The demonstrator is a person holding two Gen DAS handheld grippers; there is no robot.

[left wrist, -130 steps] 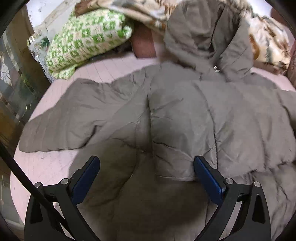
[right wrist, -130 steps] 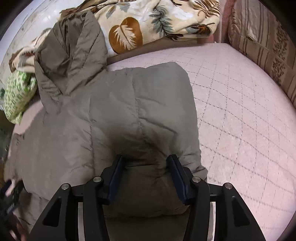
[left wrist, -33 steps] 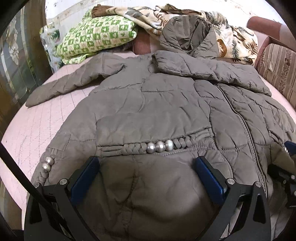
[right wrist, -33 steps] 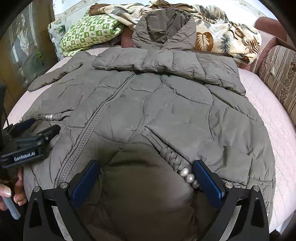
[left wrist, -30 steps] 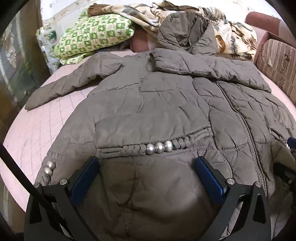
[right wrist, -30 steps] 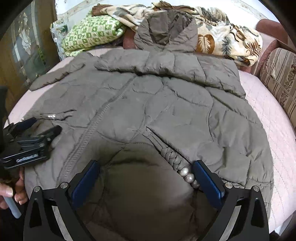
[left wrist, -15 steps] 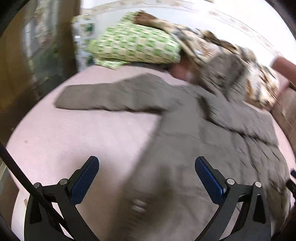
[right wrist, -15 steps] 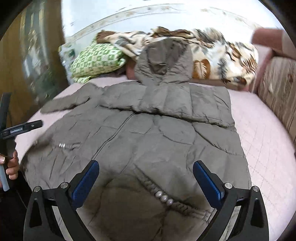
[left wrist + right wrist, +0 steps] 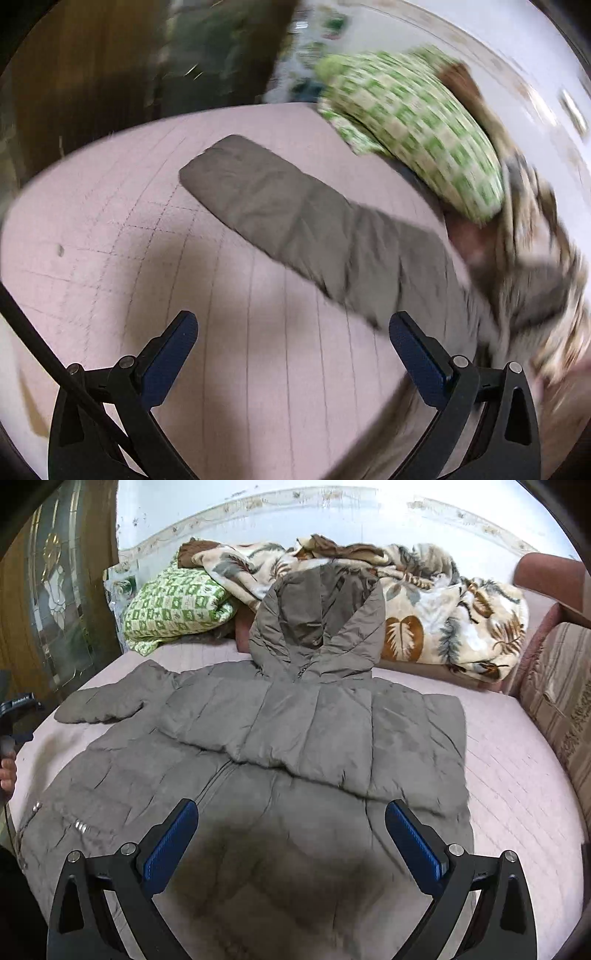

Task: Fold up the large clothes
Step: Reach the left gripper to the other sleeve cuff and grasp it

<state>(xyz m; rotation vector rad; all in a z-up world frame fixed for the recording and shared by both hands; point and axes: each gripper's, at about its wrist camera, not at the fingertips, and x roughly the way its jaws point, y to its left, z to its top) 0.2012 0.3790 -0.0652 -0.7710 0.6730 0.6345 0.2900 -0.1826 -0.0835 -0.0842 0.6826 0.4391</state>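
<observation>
Although the left wrist view is smeared by motion, we can place everything from the two cameras together, beginning with the pink quilted bed (image 9: 517,775) that carries the whole scene. Spread across it, front side up, lies the large grey-brown padded hooded jacket (image 9: 295,738), its hood (image 9: 317,620) propped against the leaf-patterned cream blanket (image 9: 443,620) heaped at the head of the bed, with the green-and-white checked pillow (image 9: 173,605) to the left of that. One sleeve is already laid across the chest as a broad band. The other, the long grey-brown sleeve (image 9: 314,225), stretches flat out from the body toward the left edge of the bed, its long axis running from the cuff at the upper left of the left wrist view down to the shoulder at the lower right. That sleeve is what we judge the next fold to turn on, and it lies ahead of and just to the right of our left tool (image 9: 293,354), which hovers above bare mattress with its blue pads spread wide and nothing between them. Our left hand is clearly the nearer one; in the right wrist view it shows only at the far left edge. Our right tool (image 9: 291,834) hangs over the lower front of the jacket, also gaping wide and empty, well apart from the outstretched sleeve.
</observation>
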